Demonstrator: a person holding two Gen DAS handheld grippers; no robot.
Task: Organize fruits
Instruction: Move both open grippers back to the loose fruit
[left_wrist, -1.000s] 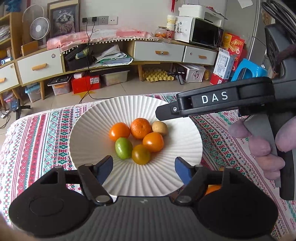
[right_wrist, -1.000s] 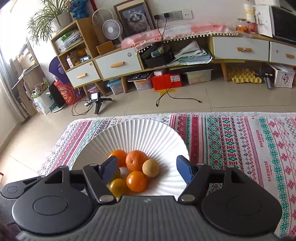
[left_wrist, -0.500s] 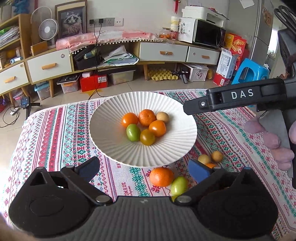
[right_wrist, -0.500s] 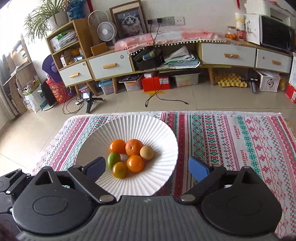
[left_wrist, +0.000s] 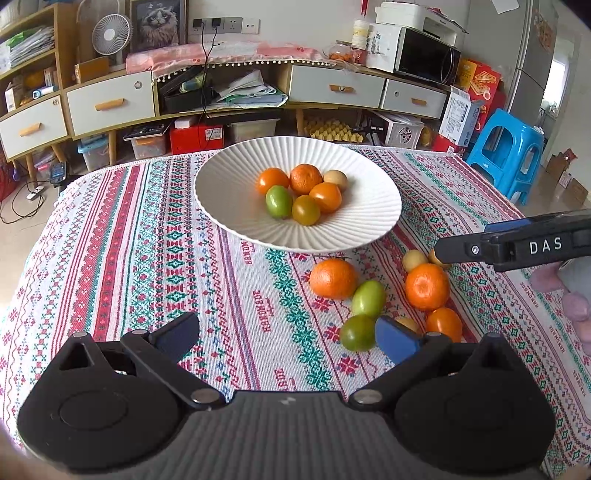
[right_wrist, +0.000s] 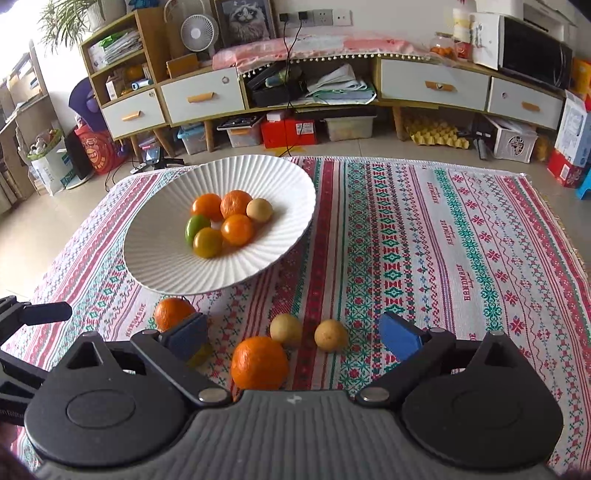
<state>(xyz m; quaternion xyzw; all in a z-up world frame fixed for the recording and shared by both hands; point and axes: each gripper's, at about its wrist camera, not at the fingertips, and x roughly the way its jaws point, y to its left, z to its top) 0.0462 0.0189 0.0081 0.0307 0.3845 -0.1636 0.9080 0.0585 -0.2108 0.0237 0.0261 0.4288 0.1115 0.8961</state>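
Six fruits sit in white plate (left_wrist: 229, 206); about eight loose fruits (left_wrist: 426, 286) remain on tablecloth (left_wrist: 147, 258) just beside its near rim. We judge task under halfway. Left gripper (left_wrist: 288, 336), right gripper (right_wrist: 291, 336): jaws apart, empty.

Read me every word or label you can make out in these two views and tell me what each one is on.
"DAS": white letters on the right gripper seen from the left wrist.
"HANDMADE": woven repeatedly into the striped tablecloth.
Print on the red boxes and the white carton is too small to read.
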